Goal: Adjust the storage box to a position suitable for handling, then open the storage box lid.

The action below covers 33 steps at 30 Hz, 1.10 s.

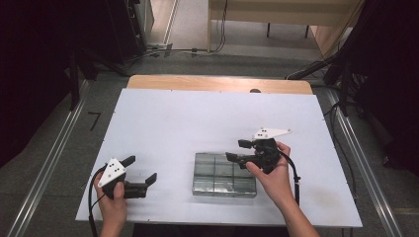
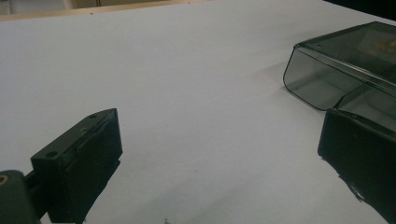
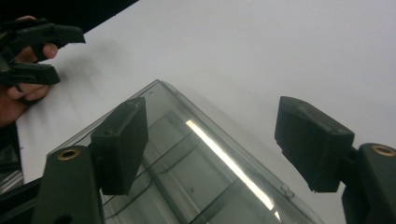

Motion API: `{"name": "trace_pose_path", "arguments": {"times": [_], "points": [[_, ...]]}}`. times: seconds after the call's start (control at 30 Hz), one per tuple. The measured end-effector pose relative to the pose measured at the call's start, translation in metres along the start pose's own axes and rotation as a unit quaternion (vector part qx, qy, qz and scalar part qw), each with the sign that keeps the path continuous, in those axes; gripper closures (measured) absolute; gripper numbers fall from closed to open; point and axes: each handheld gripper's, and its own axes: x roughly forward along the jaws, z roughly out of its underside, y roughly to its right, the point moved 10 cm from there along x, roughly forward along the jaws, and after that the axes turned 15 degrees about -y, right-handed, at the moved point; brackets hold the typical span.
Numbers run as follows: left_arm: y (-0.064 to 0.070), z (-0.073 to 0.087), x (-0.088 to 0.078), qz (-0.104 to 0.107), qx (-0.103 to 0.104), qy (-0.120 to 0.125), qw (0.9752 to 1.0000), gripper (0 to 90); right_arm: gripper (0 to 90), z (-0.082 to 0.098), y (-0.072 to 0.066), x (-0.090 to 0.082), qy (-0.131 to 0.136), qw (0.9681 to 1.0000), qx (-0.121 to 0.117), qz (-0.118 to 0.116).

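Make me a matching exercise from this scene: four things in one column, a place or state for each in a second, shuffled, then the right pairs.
Things:
1. left claw
2. right claw
3. clear compartment box
4. white board

Places or states:
A. lies closed near the board's front edge
B. open, over the box's right end
C. covers the wooden table
D. open, resting on bare board left of the box

Pairs: 1-D, 2-B, 3-A, 4-C
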Motion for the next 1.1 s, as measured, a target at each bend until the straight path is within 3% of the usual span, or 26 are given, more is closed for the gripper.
{"name": "trace_pose_path", "arguments": {"times": [0.07, 0.1, 0.17, 0.27, 0.4, 0.43, 0.63, 0.87, 0.93, 1.1], "points": [[0.0, 0.0, 0.0, 0.0, 0.0, 0.0, 1.0, 0.0, 22.5, 0.003, -0.001, -0.003, 0.002, 1.0, 0.004, -0.004], [0.0, 0.0, 0.0, 0.0, 0.0, 0.0, 1.0, 0.0, 14.7, 0.01, -0.002, -0.006, -0.002, 0.9999, 0.002, -0.012], [0.0, 0.0, 0.0, 0.0, 0.0, 0.0, 1.0, 0.0, 9.5, 0.018, -0.002, -0.01, -0.006, 1.0, -0.002, -0.004], [0.0, 0.0, 0.0, 0.0, 0.0, -0.001, 1.0, 0.0, 8.2, 0.024, -0.003, -0.014, -0.002, 1.0, -0.006, 0.003], [0.001, 0.001, 0.0, -0.001, 0.003, -0.003, 1.0, 0.0, 7.2, 0.035, -0.007, -0.022, 0.013, 0.9999, -0.01, -0.005], [0.001, 0.001, 0.0, 0.0, 0.003, -0.003, 1.0, 0.0, 2.5, 0.04, -0.009, -0.025, 0.019, 0.9995, -0.024, -0.009], [0.001, 0.0, 0.0, 0.001, 0.001, 0.0, 1.0, 0.0, 0.3, 0.05, -0.012, -0.035, 0.036, 0.9983, -0.044, -0.013], [0.001, 0.001, 0.0, 0.002, 0.001, -0.001, 1.0, 0.0, 0.0, 0.061, -0.01, -0.045, 0.045, 0.9978, -0.046, -0.012], [0.001, 0.0, -0.001, -0.001, 0.006, 0.0, 1.0, 0.0, 0.0, 0.069, -0.009, -0.048, 0.038, 0.9982, -0.043, -0.02], [0.001, -0.001, -0.003, 0.003, 0.006, 0.008, 0.9999, 0.0, 0.0, 0.081, -0.006, -0.054, 0.035, 0.9983, -0.043, -0.017]]}}
